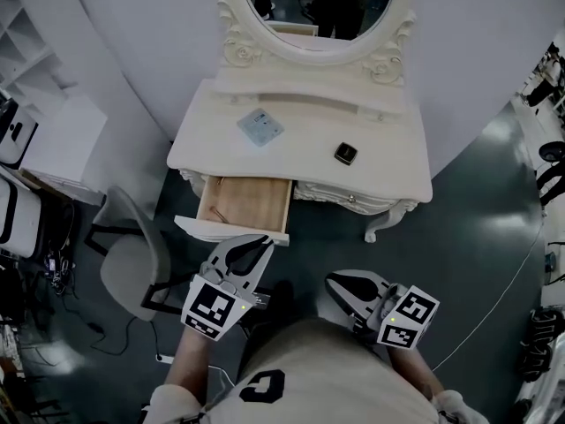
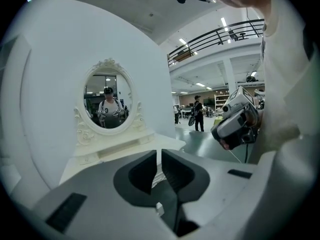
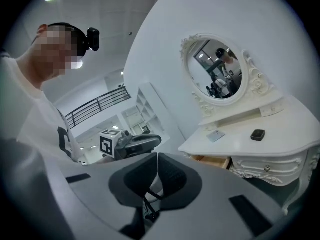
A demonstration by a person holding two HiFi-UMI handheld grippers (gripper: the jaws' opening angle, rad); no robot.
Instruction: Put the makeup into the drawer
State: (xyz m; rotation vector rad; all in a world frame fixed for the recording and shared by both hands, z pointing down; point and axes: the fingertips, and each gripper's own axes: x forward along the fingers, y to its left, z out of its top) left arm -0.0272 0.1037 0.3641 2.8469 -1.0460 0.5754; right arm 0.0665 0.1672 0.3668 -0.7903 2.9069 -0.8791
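A white dressing table [image 1: 388, 170] carries two makeup pieces: a small black compact [image 1: 346, 154] [image 3: 258, 134] right of centre and a flat pale-blue square case [image 1: 260, 126] [image 3: 216, 136] further left. Its left drawer [image 1: 243, 203] [image 3: 216, 160] is pulled out and shows a bare wooden bottom. Just in front of the drawer's front panel my left gripper [image 1: 261, 242] [image 2: 159, 156] is shut with nothing in it. My right gripper [image 1: 335, 282] [image 3: 156, 160] is also shut and empty, lower and to the right, over the floor, apart from the table.
An oval mirror [image 1: 318, 3] in a carved frame stands at the table's back. A grey chair [image 1: 132, 259] stands left of the open drawer. White shelves [image 1: 35, 87] line the left side, and a thin cable [image 1: 508, 281] runs across the dark floor at the right.
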